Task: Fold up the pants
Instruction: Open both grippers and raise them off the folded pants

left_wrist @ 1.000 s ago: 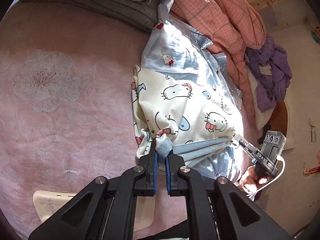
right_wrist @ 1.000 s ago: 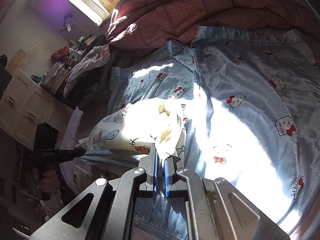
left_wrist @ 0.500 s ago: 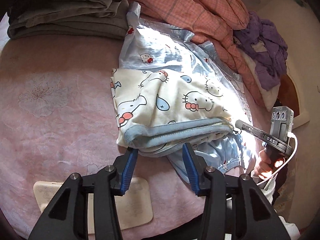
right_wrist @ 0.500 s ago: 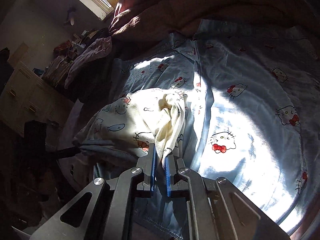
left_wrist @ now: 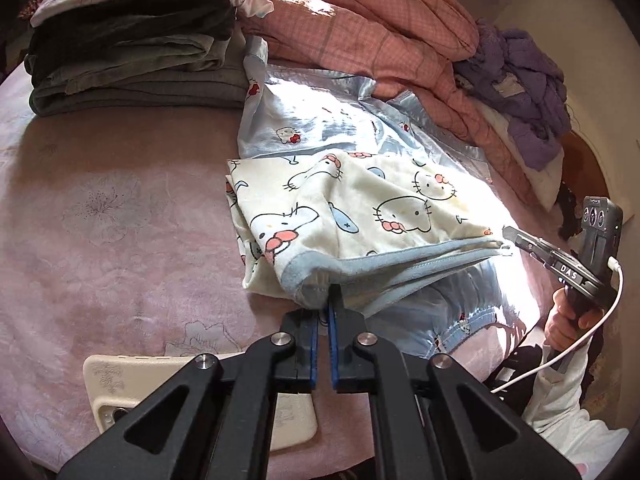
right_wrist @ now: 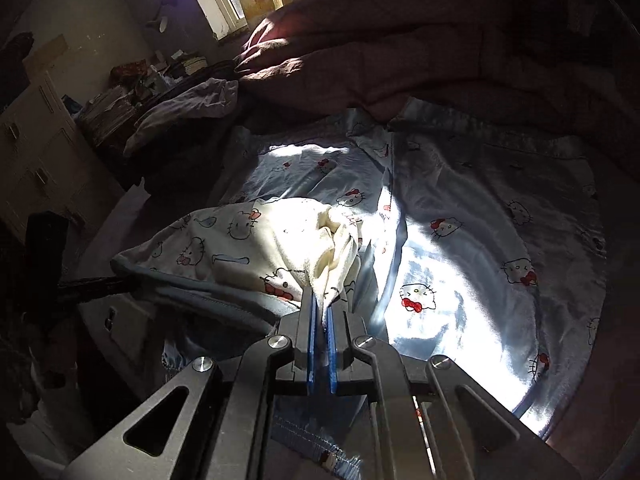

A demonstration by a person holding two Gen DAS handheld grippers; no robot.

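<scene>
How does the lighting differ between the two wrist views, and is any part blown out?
Left wrist view: evenly lit, glare only on the blue satin garment near the right gripper. Right wrist view: hard sunlight overexposes that satin; the quilt and room lie in deep shadow.

Pants (left_wrist: 360, 216) on bed (left_wrist: 120, 240); folded stack (left_wrist: 136, 52) behind-left.

Grey folded stack (left_wrist: 136, 64), pink checked quilt (left_wrist: 372, 28), purple garment (left_wrist: 520, 80) — cream phone (left_wrist: 120, 392), pink bedsheet (left_wrist: 100, 220)

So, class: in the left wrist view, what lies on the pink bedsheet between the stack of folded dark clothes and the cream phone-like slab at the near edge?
Nothing: the pink bedsheet is bare there, seen in the left wrist view.
</scene>
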